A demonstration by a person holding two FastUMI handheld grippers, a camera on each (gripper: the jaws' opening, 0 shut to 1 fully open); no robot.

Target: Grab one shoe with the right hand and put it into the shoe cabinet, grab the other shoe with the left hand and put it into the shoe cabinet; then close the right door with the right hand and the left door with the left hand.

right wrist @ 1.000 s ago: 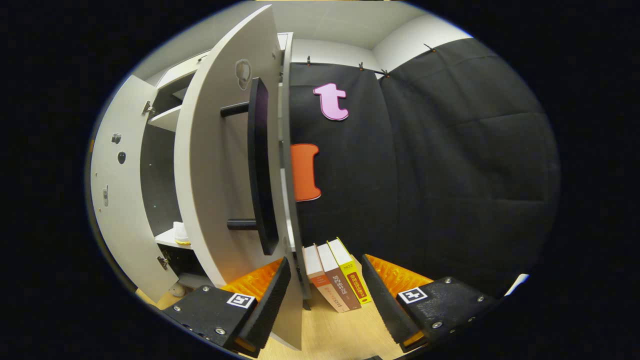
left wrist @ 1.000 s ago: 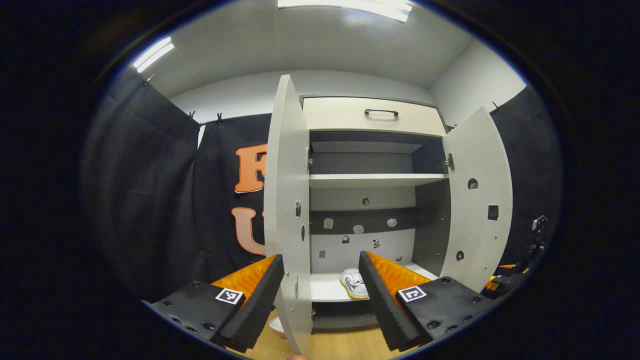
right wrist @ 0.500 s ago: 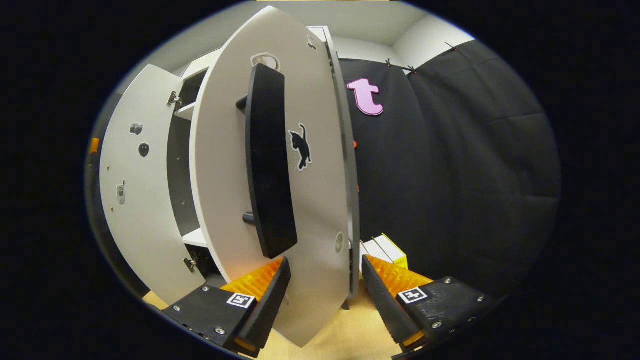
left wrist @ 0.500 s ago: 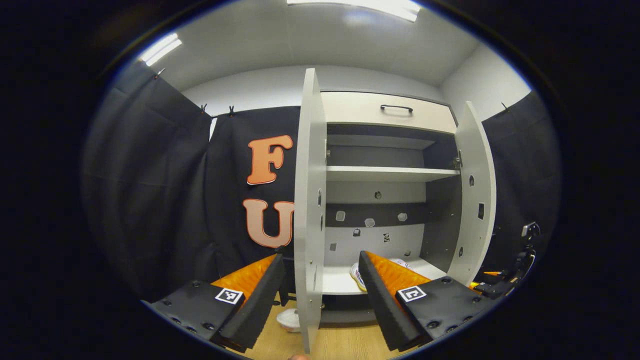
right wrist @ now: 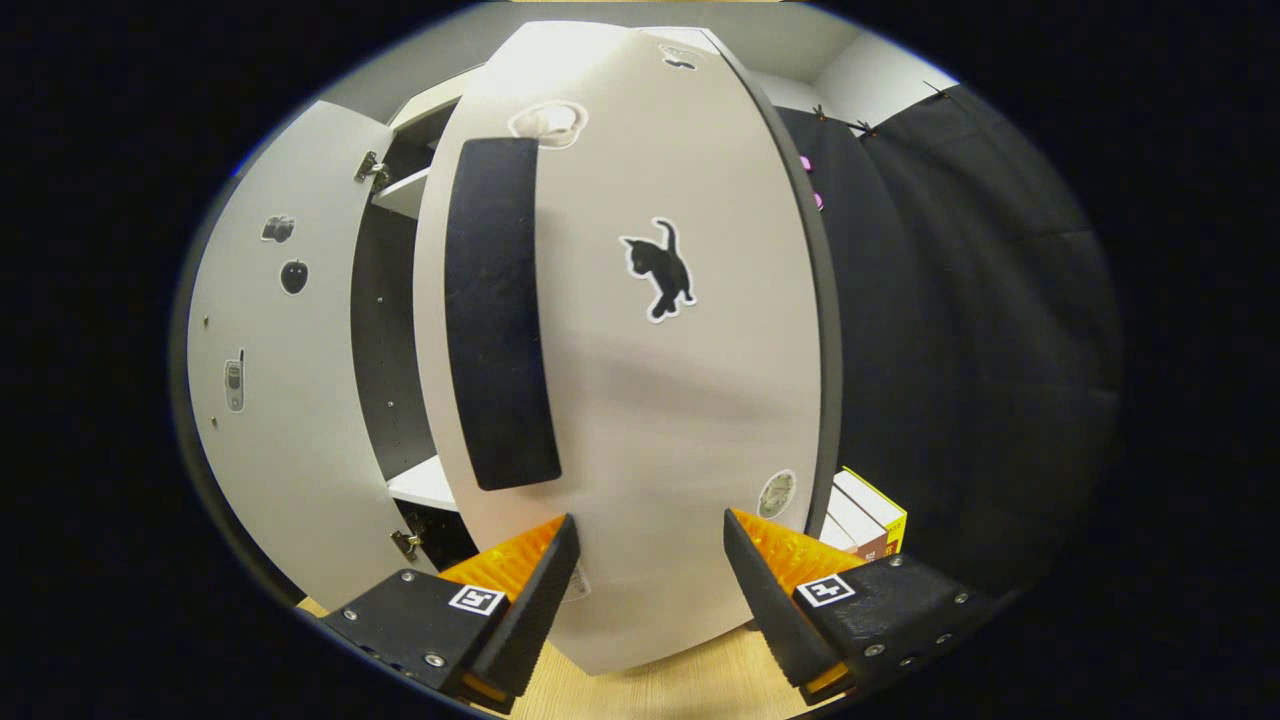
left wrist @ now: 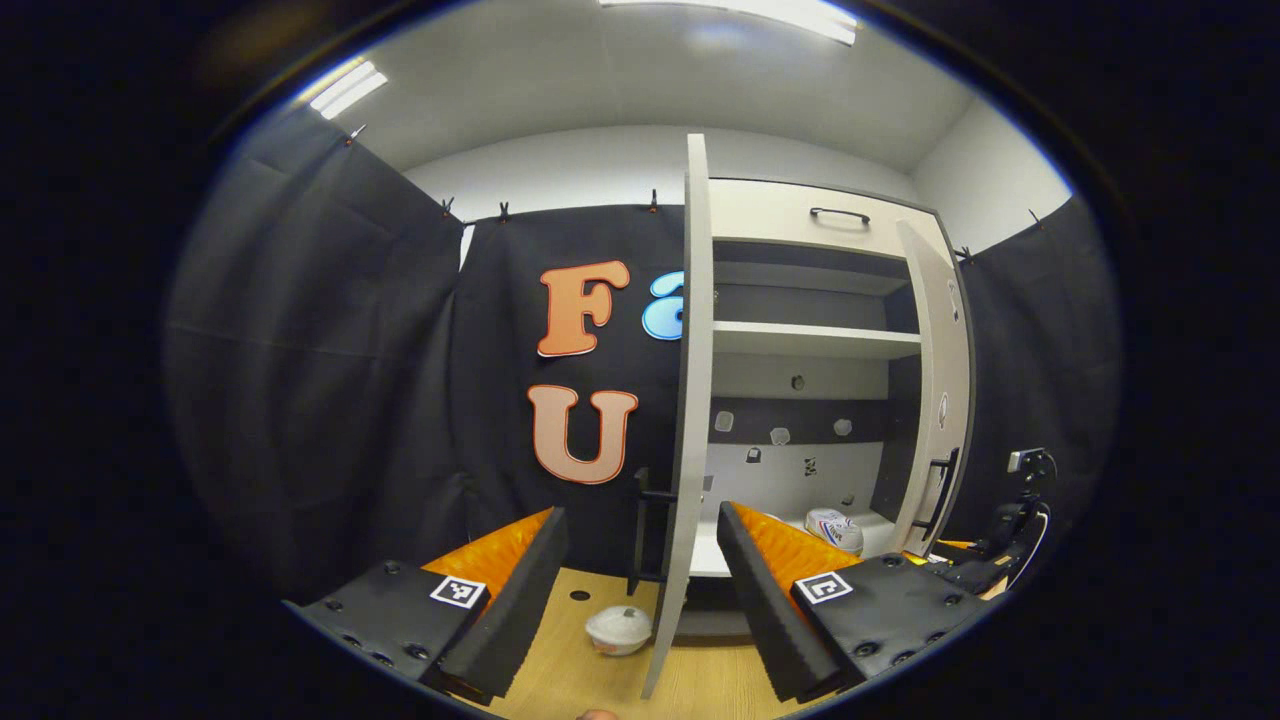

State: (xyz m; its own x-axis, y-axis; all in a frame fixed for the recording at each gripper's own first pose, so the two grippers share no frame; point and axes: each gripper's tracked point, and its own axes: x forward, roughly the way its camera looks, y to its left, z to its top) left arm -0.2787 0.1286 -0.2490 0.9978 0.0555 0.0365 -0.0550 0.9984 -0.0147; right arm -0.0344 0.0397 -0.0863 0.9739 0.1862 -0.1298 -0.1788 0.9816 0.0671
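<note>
a white shoe (left wrist: 835,529) sits on the bottom shelf of the shoe cabinet (left wrist: 810,340), toward the shelf's right side, seen in the left gripper view past the tip of that gripper's right-hand finger. the second shoe can't be made out w/ certainty.

the cabinet is pale w/ a dark interior, a shelf across the middle and a drawer w/ a dark handle on top. the left door (left wrist: 688,400) stands wide open, edge-on to the left gripper view, w/ its dark handle (left wrist: 640,530) on the outer face. the right door (right wrist: 640,330) is partly swung in; in the right gripper view its outer face is very close, w/ a long dark handle (right wrist: 497,310) upright on it and a black cat sticker (right wrist: 660,268) beside that. the left door's inner face (right wrist: 280,350) shows farther off at left in that view, w/ small stickers.

left gripper (left wrist: 640,580): jaws apart, holding nothing, the left door's lower edge lies btwn the fingers in the picture, contact can't be told. right gripper (right wrist: 650,590): jaws apart, nothing grasped, fingertips up against or just short of the right door's lower face, can't tell which.

on the wood floor (left wrist: 600,680) just left of the left door's bottom corner is a small white lidded bowl (left wrist: 619,630). a few books (right wrist: 860,515) stand by the black cloth wall, right of the right door.
</note>
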